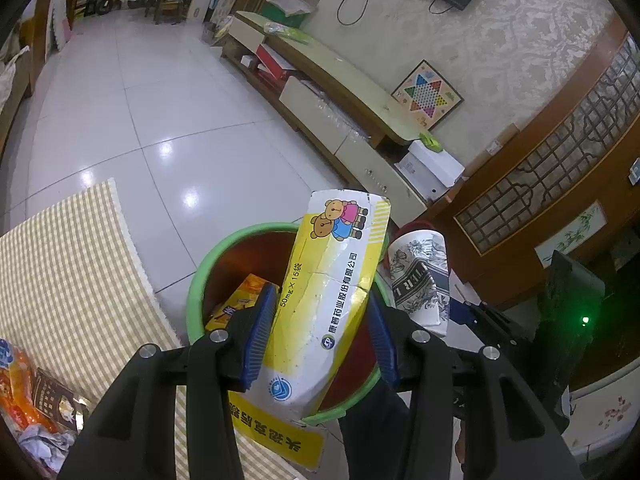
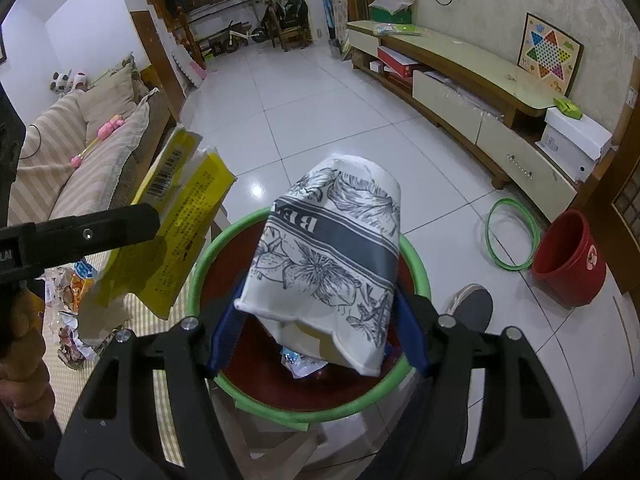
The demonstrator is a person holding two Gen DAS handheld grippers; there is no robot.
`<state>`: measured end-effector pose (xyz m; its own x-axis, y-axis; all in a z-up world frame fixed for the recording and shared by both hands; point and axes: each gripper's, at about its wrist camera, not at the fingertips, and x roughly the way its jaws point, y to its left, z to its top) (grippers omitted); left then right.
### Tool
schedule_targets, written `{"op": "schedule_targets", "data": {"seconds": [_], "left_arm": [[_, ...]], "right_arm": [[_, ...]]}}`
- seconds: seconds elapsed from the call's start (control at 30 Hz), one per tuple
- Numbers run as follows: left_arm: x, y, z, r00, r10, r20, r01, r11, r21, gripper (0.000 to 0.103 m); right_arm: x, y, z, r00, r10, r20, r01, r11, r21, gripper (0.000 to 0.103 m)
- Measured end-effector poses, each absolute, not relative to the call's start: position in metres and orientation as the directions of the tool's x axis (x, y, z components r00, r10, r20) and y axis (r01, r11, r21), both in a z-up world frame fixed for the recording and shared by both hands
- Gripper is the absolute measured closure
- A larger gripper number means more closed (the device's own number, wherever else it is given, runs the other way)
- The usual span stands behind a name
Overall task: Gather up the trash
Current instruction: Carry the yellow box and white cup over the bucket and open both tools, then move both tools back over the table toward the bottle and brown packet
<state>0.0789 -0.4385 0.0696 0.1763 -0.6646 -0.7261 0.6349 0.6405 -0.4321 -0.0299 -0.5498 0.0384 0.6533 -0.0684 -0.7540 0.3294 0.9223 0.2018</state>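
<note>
Two claws — left claw (image 1: 320, 320) grips medicine box (image 1: 320, 280), right claw (image 2: 316, 320) paper cup (image 2: 336, 256).

two tongs: the left tongs (image 1: 320, 320) and the right tongs (image 2: 320, 328). one yellow medicine box (image 1: 320, 300). one flower-printed paper cup (image 2: 332, 256). two red bins: one with a green rim (image 2: 416, 272), one plain red bin (image 2: 568, 268). one loose green hoop (image 2: 514, 234) on the floor. one chinese checkers board (image 2: 548, 54). one white shoebox (image 2: 576, 136).

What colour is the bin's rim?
Green, on the rim of a red bin; the right wrist view shows it best.
</note>
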Motion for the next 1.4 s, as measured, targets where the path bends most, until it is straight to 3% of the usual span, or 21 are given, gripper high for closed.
{"op": "schedule_targets", "data": {"seconds": [0.33,0.37,0.4,0.47,0.57,0.67,0.93,1.4], "left_arm": [[0.082,-0.450,0.076,0.191,-0.667,-0.720,0.636,0.643,-0.427,0.058],[0.083,-0.449,0.077,0.197,-0.670,-0.716,0.633,0.644,-0.429,0.046],[0.084,-0.447,0.078,0.208,-0.671,-0.711,0.623,0.652,-0.433,0.025],[0.084,-0.443,0.082,0.233,-0.674,-0.701,0.610,0.663,-0.435,0.015],[0.084,-0.438,0.085,0.239,-0.673,-0.700,0.623,0.659,-0.421,0.014],[0.082,-0.428,0.088,0.267,-0.659,-0.703,0.626,0.673,-0.393,0.009],[0.087,-0.375,0.093,0.319,-0.645,-0.694,0.583,0.711,-0.393,0.008],[0.091,-0.214,0.088,0.445,-0.550,-0.707,0.433,0.823,-0.368,0.008]], "right_arm": [[-0.029,-0.551,0.038,0.651,-0.074,-0.756,0.333,0.922,0.197,0.036],[-0.029,-0.552,0.038,0.649,-0.078,-0.756,0.335,0.922,0.192,0.035],[-0.029,-0.551,0.038,0.648,-0.083,-0.757,0.339,0.922,0.189,0.034],[-0.030,-0.551,0.038,0.650,-0.087,-0.754,0.340,0.922,0.187,0.023],[-0.031,-0.548,0.041,0.656,-0.101,-0.748,0.344,0.922,0.178,0.011],[-0.031,-0.544,0.043,0.659,-0.111,-0.744,0.346,0.923,0.169,0.005],[-0.025,-0.521,0.048,0.660,-0.108,-0.744,0.321,0.935,0.149,0.005],[0.002,-0.427,0.053,0.680,-0.007,-0.733,0.190,0.967,0.167,0.005]]}}
